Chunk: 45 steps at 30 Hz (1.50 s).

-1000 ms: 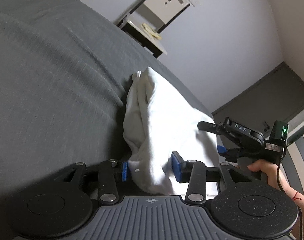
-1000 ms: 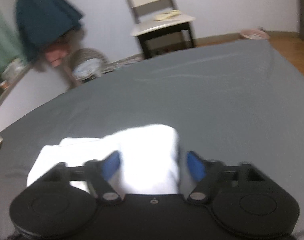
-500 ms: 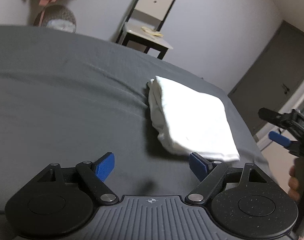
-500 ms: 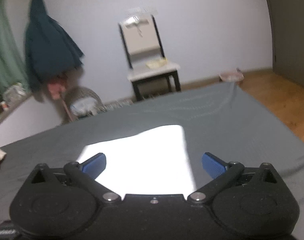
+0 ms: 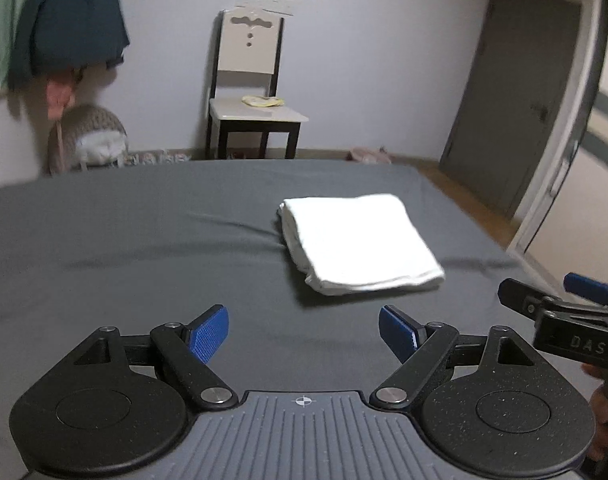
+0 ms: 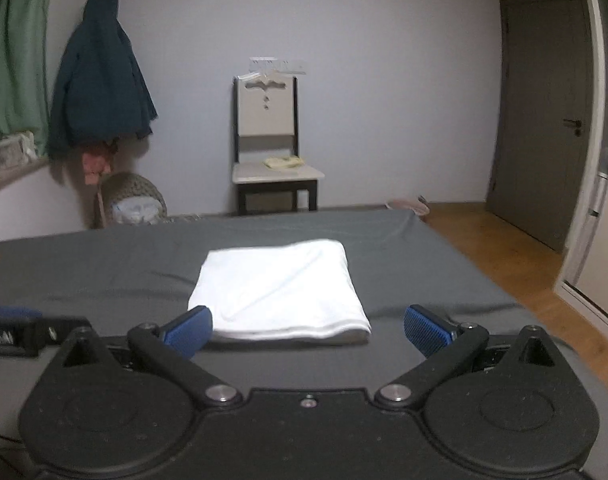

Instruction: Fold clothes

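White folded garment (image 6: 282, 286) lay flat on the dark grey bedsheet (image 6: 403, 256), centre of the right wrist frame, right of centre in the left wrist frame (image 5: 357, 246). Left gripper (image 5: 304, 334) hung near it, jaws spread, nothing between them. Right gripper (image 6: 307, 326) likewise released, blue pads (image 6: 423, 330) just short of the garment's near edge. Chair (image 6: 270, 152) stood against the far wall, upper centre.
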Tool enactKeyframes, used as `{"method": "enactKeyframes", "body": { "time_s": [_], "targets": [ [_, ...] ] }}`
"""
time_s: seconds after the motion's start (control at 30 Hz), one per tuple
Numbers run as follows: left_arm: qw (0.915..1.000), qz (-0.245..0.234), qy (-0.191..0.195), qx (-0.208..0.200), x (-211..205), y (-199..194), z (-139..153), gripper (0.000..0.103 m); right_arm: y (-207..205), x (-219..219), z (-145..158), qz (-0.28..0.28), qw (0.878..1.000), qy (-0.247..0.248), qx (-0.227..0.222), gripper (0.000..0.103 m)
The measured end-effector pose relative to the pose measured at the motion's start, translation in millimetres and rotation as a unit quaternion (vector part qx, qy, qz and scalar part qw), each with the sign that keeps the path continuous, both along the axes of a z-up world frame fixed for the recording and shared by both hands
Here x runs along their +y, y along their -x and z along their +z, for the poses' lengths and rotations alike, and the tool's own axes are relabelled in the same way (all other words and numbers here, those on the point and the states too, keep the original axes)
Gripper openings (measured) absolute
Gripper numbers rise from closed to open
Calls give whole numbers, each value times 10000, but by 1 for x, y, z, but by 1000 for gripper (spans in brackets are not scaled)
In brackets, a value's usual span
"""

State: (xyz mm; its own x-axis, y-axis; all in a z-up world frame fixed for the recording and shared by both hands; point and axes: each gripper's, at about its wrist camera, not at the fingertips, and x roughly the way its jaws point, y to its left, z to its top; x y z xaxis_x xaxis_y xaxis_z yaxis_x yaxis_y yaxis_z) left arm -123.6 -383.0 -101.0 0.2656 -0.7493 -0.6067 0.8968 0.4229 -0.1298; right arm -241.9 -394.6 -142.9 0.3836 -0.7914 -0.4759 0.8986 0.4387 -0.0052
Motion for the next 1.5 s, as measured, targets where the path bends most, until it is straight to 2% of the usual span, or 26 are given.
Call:
{"method": "enactKeyframes", "body": {
  "time_s": [0.17,0.33,0.43,0.57,0.6,0.77,0.9,1.0,1.13,1.2,1.37,1.5],
  "targets": [
    [9992,-153,-304,-204,6,14,23,84,2,23,3,-135,9990,80,420,103],
    [9963,-449,-417,-610,5,30,35,84,4,31,2,82,9956,-447,819,103],
    [9932,-626,-484,-853,5,40,42,84,10,36,4,-206,9960,-499,711,103],
    [9877,-862,-573,-1175,4,53,52,84,17,23,6,-319,9932,-1045,396,103],
    [9872,-914,-579,-1170,4,55,54,84,19,19,6,-324,9918,-1194,316,103],
    [9877,-1133,-900,-585,-3,50,47,84,26,11,-3,-547,9876,-1464,116,103],
    [9865,-1011,-1128,-614,-7,51,33,84,17,14,-7,-667,9879,-1348,365,103],
    [9910,-862,-923,-440,-5,45,29,84,5,21,-9,-612,9893,-1116,716,103],
    [9952,-652,-561,473,1,25,21,84,-5,27,-10,-542,9899,-890,966,103],
    [9954,-482,-529,633,2,20,17,84,-4,25,-10,-499,9902,-909,932,103],
    [9974,-121,-689,153,4,23,14,84,0,20,-12,-558,9900,-1011,804,103],
    [9975,54,-703,56,7,21,12,84,4,16,-14,-612,9896,-1094,701,103]
  ]
}}
